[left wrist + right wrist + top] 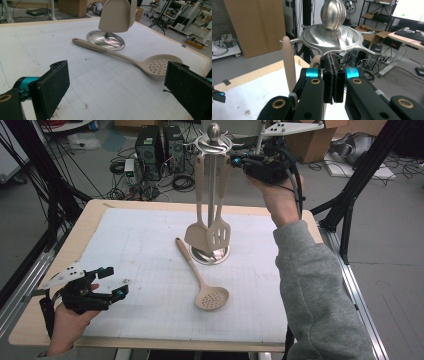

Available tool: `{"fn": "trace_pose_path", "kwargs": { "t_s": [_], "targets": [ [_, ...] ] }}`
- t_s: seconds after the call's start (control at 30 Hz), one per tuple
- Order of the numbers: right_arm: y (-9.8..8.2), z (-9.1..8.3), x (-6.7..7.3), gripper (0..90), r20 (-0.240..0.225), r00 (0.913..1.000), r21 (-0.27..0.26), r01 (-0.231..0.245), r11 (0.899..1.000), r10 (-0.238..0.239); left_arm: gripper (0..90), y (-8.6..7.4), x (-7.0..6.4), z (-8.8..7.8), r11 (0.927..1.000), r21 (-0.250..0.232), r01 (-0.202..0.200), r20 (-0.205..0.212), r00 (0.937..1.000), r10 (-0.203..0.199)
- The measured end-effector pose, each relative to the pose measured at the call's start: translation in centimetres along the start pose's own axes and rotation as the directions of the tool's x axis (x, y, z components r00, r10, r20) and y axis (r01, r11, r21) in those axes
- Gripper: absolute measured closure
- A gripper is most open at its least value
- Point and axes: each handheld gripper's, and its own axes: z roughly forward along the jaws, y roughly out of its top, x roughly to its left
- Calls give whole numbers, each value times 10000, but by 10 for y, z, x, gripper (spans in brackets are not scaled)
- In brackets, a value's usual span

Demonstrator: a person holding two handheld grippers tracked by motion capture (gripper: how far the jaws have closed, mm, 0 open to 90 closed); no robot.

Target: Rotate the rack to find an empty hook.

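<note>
Right tool [235, 161] held high at the chrome utensil stand [214, 145], black padded jaws pressed flat together, nothing visibly between them. Stand: ribbed ball knob, dished top with hook arms, round mirror base. Two matte beige utensils hang from it, a solid turner [196, 236] and a slotted turner [219, 234]. Beige perforated skimmer [204, 281] lies flat on gridded white counter [150, 270] mat (handle tip near the base). Left tool [111, 281] low at counter's near-left, jaws wide apart, empty.

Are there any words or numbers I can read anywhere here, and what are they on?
None can be read.
Tiny print on the blue band of the right tool: too blurred to read.
White mat: only grid lines, no words.
Slotted spoon and metal stand: no marks.
</note>
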Motion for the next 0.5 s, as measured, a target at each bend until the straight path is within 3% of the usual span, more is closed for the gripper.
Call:
{"fn": "trace_pose_path", "kwargs": {
  "t_s": [0.5],
  "targets": [
    [1, 0, 5, 897, 69, 9996, 48, 287, 9996, -288, 67, 0, 0, 1, 10000, 17, -20, -9, 10000, 20]
  ]
}}
